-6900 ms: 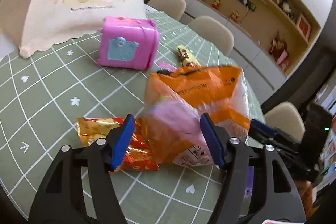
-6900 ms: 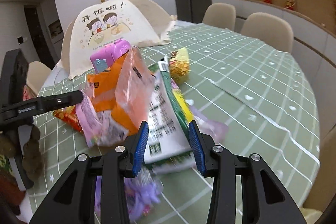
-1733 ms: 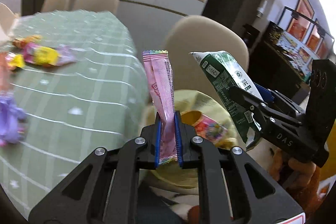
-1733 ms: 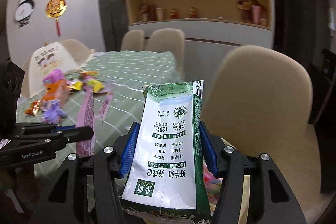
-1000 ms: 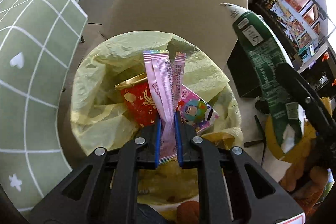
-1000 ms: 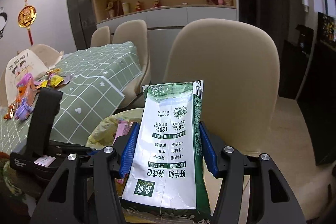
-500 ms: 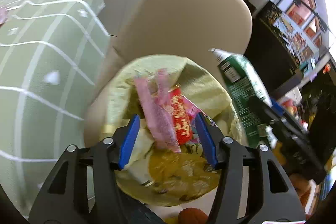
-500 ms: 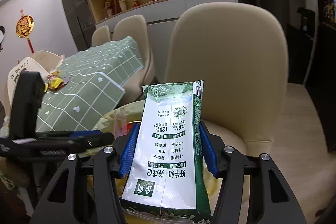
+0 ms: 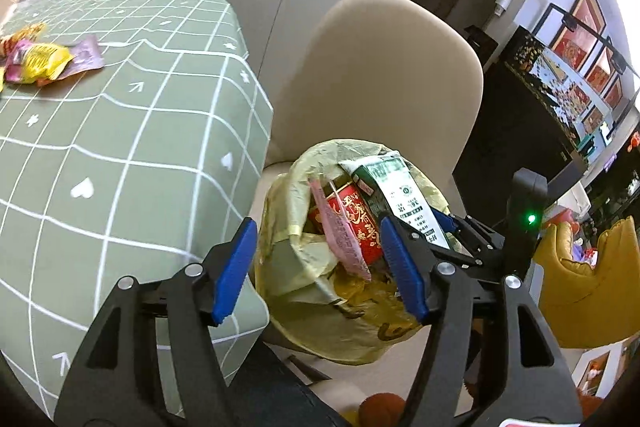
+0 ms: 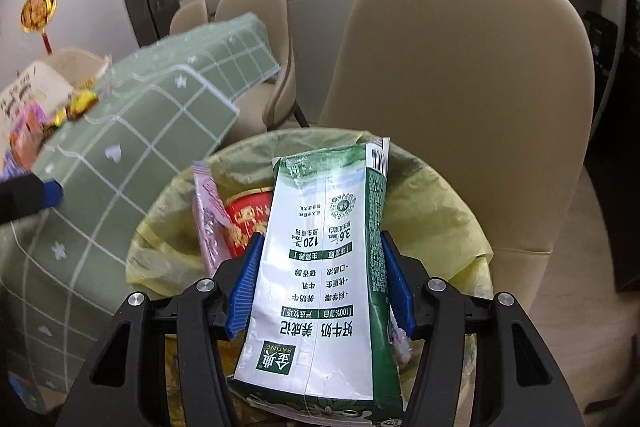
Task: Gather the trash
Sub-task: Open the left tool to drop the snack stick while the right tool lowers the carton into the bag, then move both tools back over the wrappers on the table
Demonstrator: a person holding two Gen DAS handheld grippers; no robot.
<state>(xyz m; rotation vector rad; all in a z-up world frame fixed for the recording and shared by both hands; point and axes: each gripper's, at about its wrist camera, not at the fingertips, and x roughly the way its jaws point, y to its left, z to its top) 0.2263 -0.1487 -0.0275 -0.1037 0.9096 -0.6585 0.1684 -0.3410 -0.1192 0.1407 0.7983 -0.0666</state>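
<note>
Change: since a second ago the left gripper point(image 9: 320, 267) has let go of the pink foil wrapper point(image 9: 340, 235), which now leans inside the bin.
Table: green checked tablecloth point(image 9: 120, 131) carries loose yellow and purple snack wrappers point(image 9: 44, 61) near its far edge.
Chair: beige moulded chair point(image 9: 384, 83) stands behind the bin.
Bin: round waste bin lined with a yellow plastic bag point(image 10: 436, 195), holding a red printed packet point(image 9: 360, 223).
Carton: green and white milk carton point(image 10: 324, 267), upright over the bin.
Right gripper: right gripper point(image 10: 320, 291) pinches the carton between its blue pads.
Left gripper: jaws opening, spread wide, nothing between them.
</note>
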